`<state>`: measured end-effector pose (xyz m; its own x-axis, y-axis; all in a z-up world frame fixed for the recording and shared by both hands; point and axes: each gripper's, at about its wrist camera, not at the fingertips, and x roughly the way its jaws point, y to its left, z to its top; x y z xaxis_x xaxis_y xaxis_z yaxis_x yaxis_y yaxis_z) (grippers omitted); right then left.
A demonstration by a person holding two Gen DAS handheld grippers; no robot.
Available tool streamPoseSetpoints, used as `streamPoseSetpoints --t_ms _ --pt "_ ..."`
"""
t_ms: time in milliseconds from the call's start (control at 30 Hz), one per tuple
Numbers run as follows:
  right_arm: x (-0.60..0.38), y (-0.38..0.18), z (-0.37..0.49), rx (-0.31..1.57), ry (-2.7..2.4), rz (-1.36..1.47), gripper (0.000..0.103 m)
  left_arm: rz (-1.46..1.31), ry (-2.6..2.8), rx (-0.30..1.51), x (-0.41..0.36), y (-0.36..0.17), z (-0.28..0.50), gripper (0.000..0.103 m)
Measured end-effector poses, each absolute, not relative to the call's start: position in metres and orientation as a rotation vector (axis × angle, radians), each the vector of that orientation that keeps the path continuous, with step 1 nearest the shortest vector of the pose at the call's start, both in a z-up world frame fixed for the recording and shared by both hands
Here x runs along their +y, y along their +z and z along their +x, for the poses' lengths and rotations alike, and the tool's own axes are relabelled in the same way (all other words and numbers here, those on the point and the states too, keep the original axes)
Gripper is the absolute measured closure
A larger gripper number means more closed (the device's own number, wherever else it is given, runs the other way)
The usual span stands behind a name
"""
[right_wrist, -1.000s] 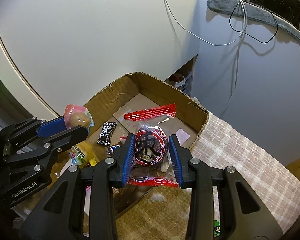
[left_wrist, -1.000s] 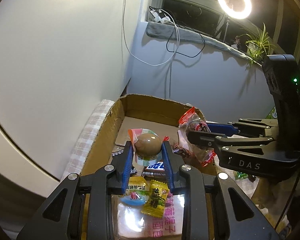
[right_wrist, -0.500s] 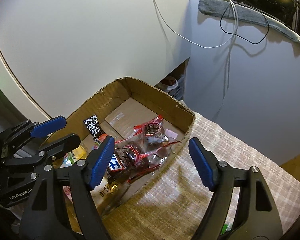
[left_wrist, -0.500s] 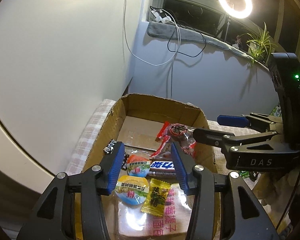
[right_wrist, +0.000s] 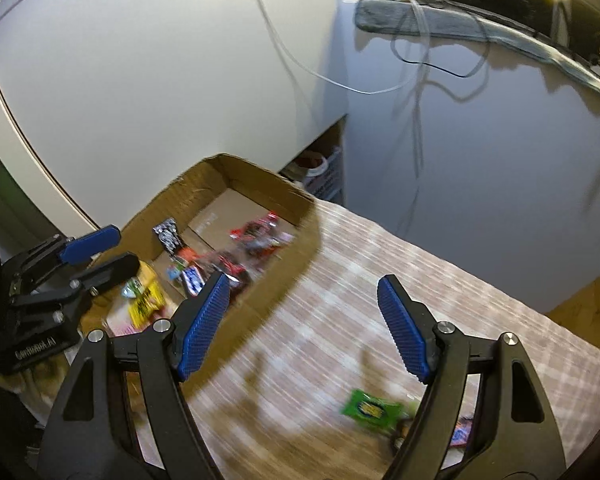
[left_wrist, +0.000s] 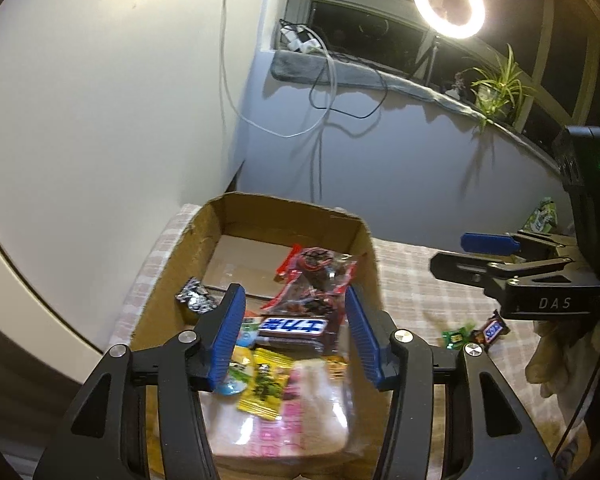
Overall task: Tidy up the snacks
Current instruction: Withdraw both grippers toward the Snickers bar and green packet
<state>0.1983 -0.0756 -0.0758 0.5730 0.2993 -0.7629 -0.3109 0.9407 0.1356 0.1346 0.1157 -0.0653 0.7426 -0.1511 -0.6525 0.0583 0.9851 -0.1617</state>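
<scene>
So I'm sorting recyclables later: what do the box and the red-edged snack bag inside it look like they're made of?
The box looks like plain brown corrugated cardboard, matte, with a ragged torn rim. The red-edged snack bag seems to be thin clear plastic film, glossy and crinkled, with its dark contents showing through and red printed seams.

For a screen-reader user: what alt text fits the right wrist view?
The right gripper, open and empty, hangs over a checked tablecloth beside a cardboard box of snacks. A green packet lies on the cloth; the picture is blurred.

black grippers, ribbed blue pads, silver screws.
</scene>
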Motion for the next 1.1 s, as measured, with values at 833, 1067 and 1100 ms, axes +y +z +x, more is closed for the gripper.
streamPoseSetpoints --t_ms 833,1067,1100 --pt "-0.186 -0.118 0.134 0.990 0.412 -0.128 0.024 -0.043 -0.332 0.825 -0.006 -0.090 0.135 0.069" --pt "-0.180 -0.145 0.152 1.048 0.557 -0.135 0.026 -0.054 -0.347 0.881 -0.022 -0.106 0.149 0.077" --pt "-0.180 -0.148 0.154 1.055 0.574 -0.127 0.026 -0.056 -0.348 0.890 -0.023 -0.108 0.152 0.077"
